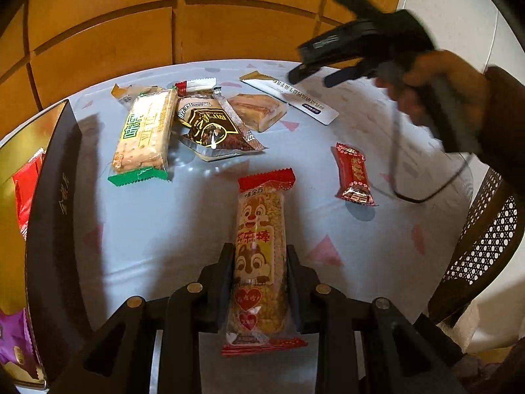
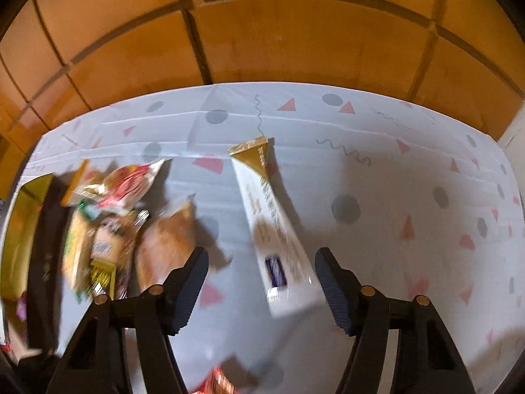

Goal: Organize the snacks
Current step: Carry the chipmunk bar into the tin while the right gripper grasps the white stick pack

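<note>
at the left edge of the left wrist view stands a dark box [image 1: 52, 216] with a gold lining; inside it show a red packet [image 1: 24, 190] at mid left and a purple packet [image 1: 14, 344] at the lower left, both only partly visible. the same box [image 2: 42, 262] sits at the left edge of the right wrist view, blurred.

the left gripper [image 1: 259, 259], at the bottom centre of its view, has its jaws drawn in tight on a squirrel-printed snack bar [image 1: 257, 246] with red crimped ends, both pads pressing its sides; the bar runs up the middle of the frame over the patterned tablecloth [image 1: 164, 223].

the right gripper [image 2: 262, 262] has its jaws apart, about half spread, gripping nothing; a white and gold stick packet [image 2: 275, 226] lies on the cloth between them, nearer the right pad, whether touching it i cannot tell. in the left view that gripper [image 1: 311, 77] hovers at the upper right.

a loose heap of snacks [image 1: 183, 124] sits upper centre, and a small red candy [image 1: 354, 174] at the right.
</note>
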Motion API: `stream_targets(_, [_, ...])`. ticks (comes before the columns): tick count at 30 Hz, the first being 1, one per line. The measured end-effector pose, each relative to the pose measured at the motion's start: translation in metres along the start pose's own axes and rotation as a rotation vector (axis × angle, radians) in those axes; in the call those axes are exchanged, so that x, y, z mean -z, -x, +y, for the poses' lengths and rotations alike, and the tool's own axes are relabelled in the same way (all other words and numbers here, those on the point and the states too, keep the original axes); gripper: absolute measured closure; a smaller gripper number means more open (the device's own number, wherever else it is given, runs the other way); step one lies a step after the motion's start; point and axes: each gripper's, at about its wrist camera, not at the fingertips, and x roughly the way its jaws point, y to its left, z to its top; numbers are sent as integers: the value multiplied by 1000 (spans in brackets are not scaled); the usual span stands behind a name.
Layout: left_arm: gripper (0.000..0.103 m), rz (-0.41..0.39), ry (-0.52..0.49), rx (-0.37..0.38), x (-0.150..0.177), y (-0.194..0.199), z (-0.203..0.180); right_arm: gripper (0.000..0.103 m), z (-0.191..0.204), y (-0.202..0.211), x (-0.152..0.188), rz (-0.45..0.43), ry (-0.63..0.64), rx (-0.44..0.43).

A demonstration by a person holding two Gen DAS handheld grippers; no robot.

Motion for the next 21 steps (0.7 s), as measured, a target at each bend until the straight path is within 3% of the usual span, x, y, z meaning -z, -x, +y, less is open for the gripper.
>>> stream_targets(8, [73,-8,5,-4,3,1,-1,37,8,-53,-26,57,72,79])
stream_targets(9, [73,-7,6,-3,3,2,-1,45,8,-57,-26,68,72,82])
stream_targets(11, [73,-5,11,2,3,3,0,72,6,-59,-23,64,74,43])
stream_targets(16, [73,-3,19,3,2,3,2,74,11,-46,1,100,151,55])
stream_targets(21, [74,11,54,32,-4,3,8,72,3,-31,30,126,139,40])
